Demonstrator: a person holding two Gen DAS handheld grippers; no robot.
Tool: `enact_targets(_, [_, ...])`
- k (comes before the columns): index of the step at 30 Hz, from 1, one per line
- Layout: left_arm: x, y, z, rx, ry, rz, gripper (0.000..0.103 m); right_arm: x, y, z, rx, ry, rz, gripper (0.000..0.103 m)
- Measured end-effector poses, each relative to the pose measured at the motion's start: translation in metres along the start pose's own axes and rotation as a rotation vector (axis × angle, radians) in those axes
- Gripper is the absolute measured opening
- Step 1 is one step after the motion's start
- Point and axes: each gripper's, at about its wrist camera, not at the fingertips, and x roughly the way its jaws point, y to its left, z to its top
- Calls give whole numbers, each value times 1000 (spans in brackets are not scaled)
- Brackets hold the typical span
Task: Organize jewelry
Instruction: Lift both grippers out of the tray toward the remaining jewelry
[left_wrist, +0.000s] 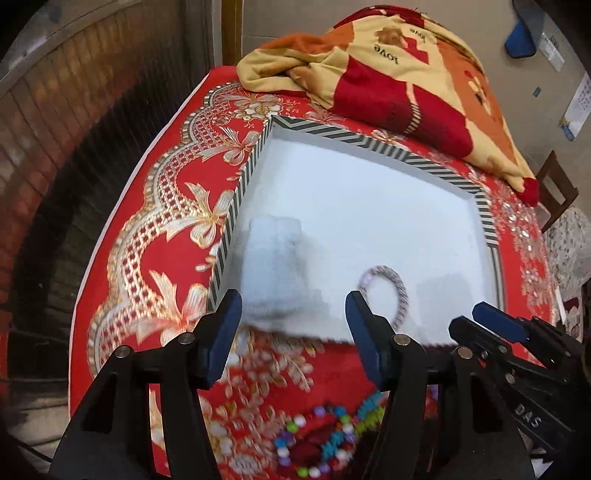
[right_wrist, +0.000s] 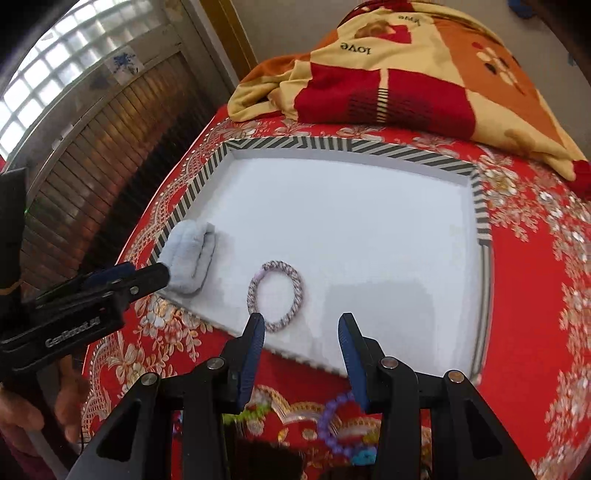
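Left gripper (left_wrist: 293, 308): we are holding it just short of the tray's near edge, its jaws spread wide and gripping nothing; its blue pads are covering part of what lies beyond them.
Right gripper (right_wrist: 302, 332): we are holding it released too, jaws apart and empty, over the tray's near edge; in the left view only its tip (left_wrist: 496, 319) is showing at the right.
Tray (right_wrist: 369, 146): a white tray with a striped rim is sitting on the red flowered cloth (right_wrist: 524, 295); the grippers are cutting off its near edge in both views.
Bracelet (right_wrist: 275, 295): a pale twisted ring is lying flat inside the tray near the front; in the left view a finger is hiding part of it (left_wrist: 388, 288).
Soft roll (right_wrist: 190, 254): a pale blue folded bundle is resting in the tray's near left corner, touching the rim; in the left view it is blurring (left_wrist: 273, 273).
Bead strings: coloured beads (left_wrist: 321, 443) are lying on the cloth outside the tray, half hidden under the left fingers; a purple loop (right_wrist: 334, 424) is blurring beneath the right ones.
Blanket (left_wrist: 406, 62): it is lying heaped behind the tray.
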Motion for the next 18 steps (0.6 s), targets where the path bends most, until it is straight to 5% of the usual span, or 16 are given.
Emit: enact_targets(18, [-44, -5, -78, -25, 36, -35, 58, -49, 2, -59, -45, -46, -54, 40])
